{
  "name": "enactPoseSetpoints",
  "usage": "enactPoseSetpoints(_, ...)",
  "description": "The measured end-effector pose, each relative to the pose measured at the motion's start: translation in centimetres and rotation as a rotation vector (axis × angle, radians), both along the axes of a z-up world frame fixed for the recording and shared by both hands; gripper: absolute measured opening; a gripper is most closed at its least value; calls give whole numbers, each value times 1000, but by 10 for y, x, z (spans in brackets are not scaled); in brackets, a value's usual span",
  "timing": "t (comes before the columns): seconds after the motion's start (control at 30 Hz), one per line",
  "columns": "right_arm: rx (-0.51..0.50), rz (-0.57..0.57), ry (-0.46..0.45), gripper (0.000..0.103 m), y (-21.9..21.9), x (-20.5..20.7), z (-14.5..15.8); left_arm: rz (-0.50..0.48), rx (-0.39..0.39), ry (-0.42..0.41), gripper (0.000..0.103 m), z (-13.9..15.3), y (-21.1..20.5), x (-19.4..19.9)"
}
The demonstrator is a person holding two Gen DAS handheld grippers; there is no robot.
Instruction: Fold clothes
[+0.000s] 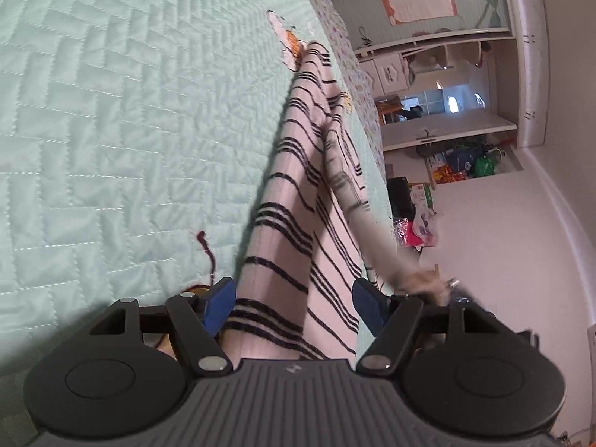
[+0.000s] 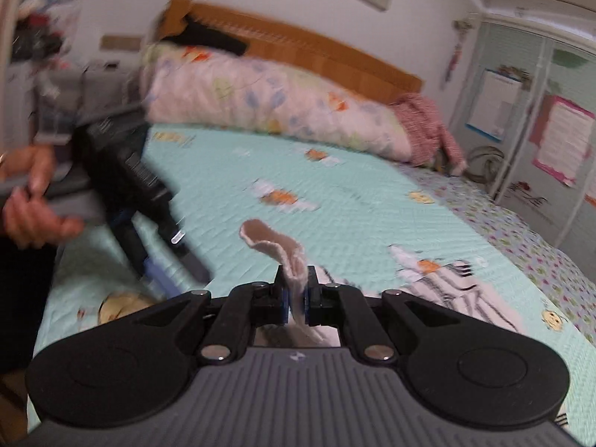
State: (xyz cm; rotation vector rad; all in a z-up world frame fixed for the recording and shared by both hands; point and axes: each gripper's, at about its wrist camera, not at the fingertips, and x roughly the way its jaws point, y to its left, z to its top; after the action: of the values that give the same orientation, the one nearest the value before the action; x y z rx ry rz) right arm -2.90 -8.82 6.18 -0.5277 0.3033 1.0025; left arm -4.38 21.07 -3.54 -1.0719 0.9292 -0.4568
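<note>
My left gripper (image 1: pixel 294 303) stands with its blue pads (image 1: pixel 219 303) spread wide, released, and the striped garment (image 1: pixel 294 193) runs between them without either pad pressing on it. In the left wrist view this pale cloth with dark stripes stretches from the bottom centre up toward the upper middle of the frame, lying on the quilted mint bedspread (image 1: pixel 111 130) that fills the left half. A blurred hand (image 1: pixel 421 285) shows at the right, just above the right finger.

My right gripper (image 2: pixel 295 300) is clenched on a pale edge of cloth (image 2: pixel 290 260), which sticks up between the pads at the centre of the right wrist view and curls over toward the left. More of the striped garment lies on the bedspread at the lower right of that frame. At the left edge my other hand (image 2: pixel 29 193) grips its tool, blurred. A floral pillow (image 2: pixel 268 100) lies across the upper middle, against a wooden headboard (image 2: pixel 305 44).
</note>
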Motion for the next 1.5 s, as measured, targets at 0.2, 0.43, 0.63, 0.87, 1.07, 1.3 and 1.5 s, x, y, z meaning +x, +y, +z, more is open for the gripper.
enactPoseSetpoints(0.2, -114, 53, -2, 7, 5, -14, -28, 1, -3, 10, 72, -2, 2, 5)
enactPoseSetpoints(0.43, -164, 84, 23, 8, 4, -17, -38, -16, 5, 14, 72, -4, -3, 7)
enactPoseSetpoints(0.63, -214, 110, 82, 28, 9, -26, -52, -62, 28, -67, 72, 21, -25, 15)
enactPoseSetpoints(0.87, -86, 85, 268, 43, -19, -18, -34, -133, 62, -97, 72, 22, -66, 41)
enactPoseSetpoints(1.07, 282, -316, 459, 54, -76, 70, -22, -169, 122, -93, 72, 6, -77, 41)
enactPoseSetpoints(1.3, 529, -597, 635, 65, -64, 227, -40, -202, 80, -90, 72, -2, -69, 46)
enactPoseSetpoints(1.5, 596, -705, 720, 64, -54, 305, -72, -220, -4, -86, 72, -12, -63, 49)
